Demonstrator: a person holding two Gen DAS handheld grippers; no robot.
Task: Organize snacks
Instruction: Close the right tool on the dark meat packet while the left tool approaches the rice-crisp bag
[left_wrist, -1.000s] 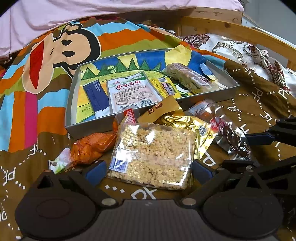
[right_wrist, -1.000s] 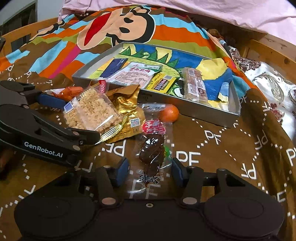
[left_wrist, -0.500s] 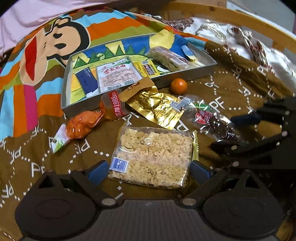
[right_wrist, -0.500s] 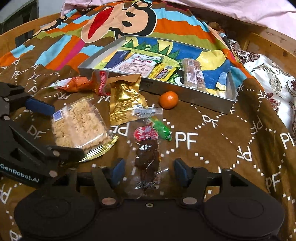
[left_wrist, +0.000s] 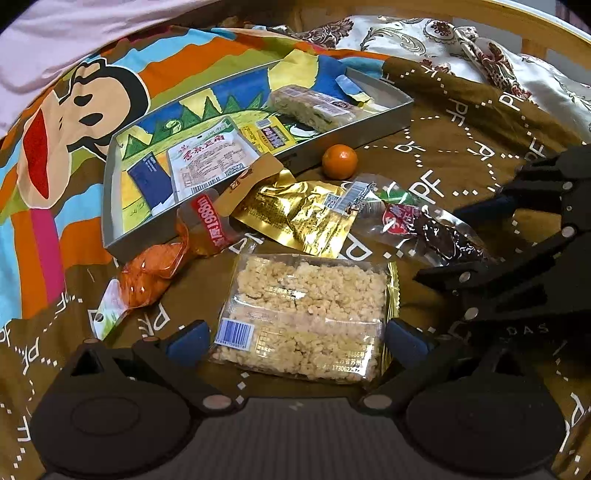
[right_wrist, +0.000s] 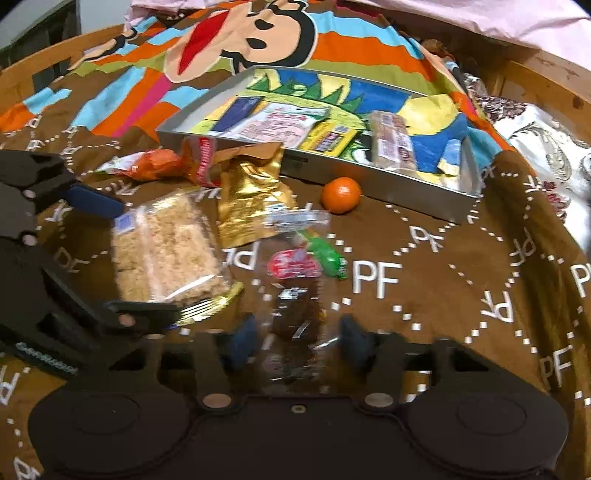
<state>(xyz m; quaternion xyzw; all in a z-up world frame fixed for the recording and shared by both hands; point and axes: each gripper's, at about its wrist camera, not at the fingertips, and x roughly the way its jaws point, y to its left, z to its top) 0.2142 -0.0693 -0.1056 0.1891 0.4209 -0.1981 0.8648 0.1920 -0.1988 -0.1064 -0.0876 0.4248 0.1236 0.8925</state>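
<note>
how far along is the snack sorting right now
Partly done: several packets already lie in the tray. In hand: the rice-crisp pack sits between the left gripper fingers, and the dark fruit bag between the right gripper fingers. Left outside: gold pouch, orange, orange packet.

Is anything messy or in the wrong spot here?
Yes. Several snacks lie outside the tray: the orange, gold packet, crumbly rice-cake pack and dark dried-fruit bag overlap in a heap on the brown blanket.
</note>
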